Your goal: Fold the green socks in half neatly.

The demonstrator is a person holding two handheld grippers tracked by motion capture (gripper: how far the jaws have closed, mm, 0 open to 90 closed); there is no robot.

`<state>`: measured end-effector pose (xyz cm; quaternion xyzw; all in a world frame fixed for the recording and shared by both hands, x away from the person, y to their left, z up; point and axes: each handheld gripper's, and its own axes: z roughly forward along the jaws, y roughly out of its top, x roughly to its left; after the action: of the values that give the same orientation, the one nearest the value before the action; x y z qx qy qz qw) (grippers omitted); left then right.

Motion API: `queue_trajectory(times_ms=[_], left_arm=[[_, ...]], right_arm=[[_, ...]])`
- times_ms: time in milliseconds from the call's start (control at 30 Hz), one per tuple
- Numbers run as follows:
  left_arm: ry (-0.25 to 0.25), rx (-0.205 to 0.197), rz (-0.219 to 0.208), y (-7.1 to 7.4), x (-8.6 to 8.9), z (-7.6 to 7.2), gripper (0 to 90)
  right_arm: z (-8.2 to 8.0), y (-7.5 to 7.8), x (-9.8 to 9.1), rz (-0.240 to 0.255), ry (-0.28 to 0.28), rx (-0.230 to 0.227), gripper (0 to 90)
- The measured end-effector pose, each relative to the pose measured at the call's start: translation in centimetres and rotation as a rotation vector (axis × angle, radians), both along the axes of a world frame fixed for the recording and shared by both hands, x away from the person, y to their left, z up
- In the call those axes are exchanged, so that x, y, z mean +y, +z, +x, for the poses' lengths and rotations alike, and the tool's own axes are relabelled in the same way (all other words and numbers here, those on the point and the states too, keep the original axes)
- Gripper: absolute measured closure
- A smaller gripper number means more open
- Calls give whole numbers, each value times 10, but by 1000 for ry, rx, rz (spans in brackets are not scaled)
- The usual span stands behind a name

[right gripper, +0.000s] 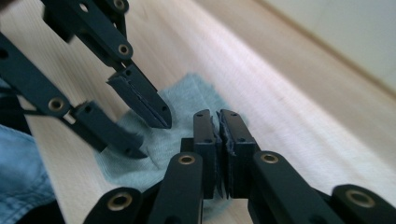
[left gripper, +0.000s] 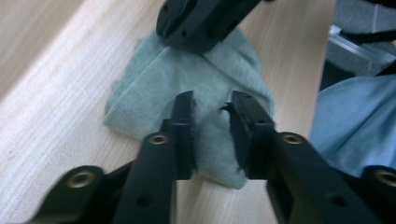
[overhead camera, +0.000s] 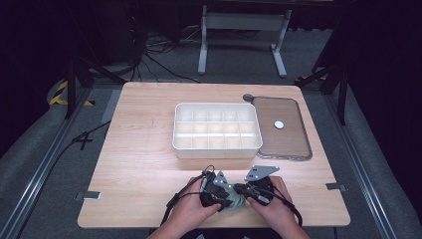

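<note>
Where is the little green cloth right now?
The green cloth lies on the wooden table near its front edge, between the left gripper and right gripper, in front of the white divided box.

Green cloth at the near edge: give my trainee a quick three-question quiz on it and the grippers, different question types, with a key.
1. True or false: the green cloth lies inside the white divided tray.
2. Which gripper's jaws stand apart over the cloth? A) left gripper B) right gripper
3. Fill in: the small white disc rests on the clear ___ beside the tray.

Key: 1 false; 2 A; 3 lid
</note>
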<state>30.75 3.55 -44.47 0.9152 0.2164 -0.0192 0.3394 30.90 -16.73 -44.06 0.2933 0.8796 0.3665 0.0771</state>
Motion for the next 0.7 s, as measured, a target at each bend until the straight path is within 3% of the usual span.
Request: queue_trajectory(times_ms=[100,200,300,400,467,700], left_arm=[[41,-7,-37,11,11,3,625],[62,-11,-45,15,18,6,531],[87,-23,-2,18,30,11,495],[84,-6,49,16,35,12,444],[52,-11,103,13,37,14,400],[-29,-2,171,3,36,12,299]], right_arm=[[-1,14,-9,33,-13,0,838],[-5,25,-15,50,-17,-13,867],[-8,29,-13,46,-2,-4,895],[-8,24,-8,26,19,65,897],[-7,19,-5,5,17,101,897],[-4,3,8,-53,37,164,899]])
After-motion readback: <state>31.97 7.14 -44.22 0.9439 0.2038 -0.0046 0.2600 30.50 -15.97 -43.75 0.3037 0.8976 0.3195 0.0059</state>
